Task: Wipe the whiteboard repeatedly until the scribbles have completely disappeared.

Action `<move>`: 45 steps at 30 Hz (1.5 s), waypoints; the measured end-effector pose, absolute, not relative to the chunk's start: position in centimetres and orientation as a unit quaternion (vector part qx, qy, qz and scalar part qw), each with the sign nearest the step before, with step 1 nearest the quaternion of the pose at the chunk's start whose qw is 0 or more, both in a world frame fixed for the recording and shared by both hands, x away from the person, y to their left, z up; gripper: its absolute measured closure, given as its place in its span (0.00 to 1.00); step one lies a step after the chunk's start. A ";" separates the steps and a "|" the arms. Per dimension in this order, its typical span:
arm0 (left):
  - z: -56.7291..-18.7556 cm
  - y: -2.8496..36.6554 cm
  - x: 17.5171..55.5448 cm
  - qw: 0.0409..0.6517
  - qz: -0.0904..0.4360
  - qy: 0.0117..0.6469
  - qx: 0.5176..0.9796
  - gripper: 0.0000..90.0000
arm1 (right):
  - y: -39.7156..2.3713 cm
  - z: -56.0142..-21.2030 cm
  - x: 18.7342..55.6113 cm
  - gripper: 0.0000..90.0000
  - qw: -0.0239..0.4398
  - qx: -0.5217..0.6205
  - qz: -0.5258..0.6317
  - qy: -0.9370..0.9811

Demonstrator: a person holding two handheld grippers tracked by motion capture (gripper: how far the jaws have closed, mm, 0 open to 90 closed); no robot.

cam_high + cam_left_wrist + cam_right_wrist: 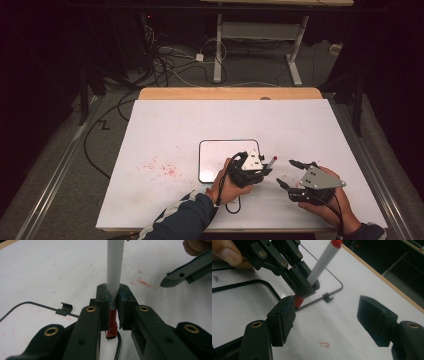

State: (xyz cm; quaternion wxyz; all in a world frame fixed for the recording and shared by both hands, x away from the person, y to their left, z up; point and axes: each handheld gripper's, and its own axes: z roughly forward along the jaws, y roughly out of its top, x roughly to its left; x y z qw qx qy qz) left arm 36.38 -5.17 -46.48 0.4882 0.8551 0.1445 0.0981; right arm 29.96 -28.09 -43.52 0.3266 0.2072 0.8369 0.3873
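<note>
No containers in sight. Left tongs point(263, 167) clamped tight on a white marker point(114, 272) with red ends, near the right edge of a small whiteboard point(212, 160) lying flat on the tabletop point(165, 125). Right tongs point(328, 315) spread wide, holding nothing, just beside the marker. Red smears point(162, 167) on the white surface. Dark room beyond, cables point(165, 62) on the floor.

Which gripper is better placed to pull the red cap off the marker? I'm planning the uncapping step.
Right. The left gripper is shut on the marker, so it can only hold it. The right gripper is open, with one jaw right beside the cap.
</note>
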 end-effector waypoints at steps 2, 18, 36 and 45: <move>-46.4 -4.6 36.5 0.485 0.102 0.146 0.856 0.88 | -28.1 -43.5 29.9 0.35 0.327 0.206 0.388 0.837; -46.7 -1.4 38.7 0.492 0.106 0.187 0.843 0.88 | -27.6 -43.7 29.9 0.35 0.326 0.199 0.382 0.842; -46.6 -3.1 38.7 0.495 0.083 0.182 0.845 0.88 | -28.1 -43.5 29.9 0.35 0.328 0.200 0.387 0.839; -46.8 -1.7 37.2 0.499 0.080 0.165 0.847 0.88 | -27.7 -43.7 29.8 0.35 0.325 0.198 0.381 0.843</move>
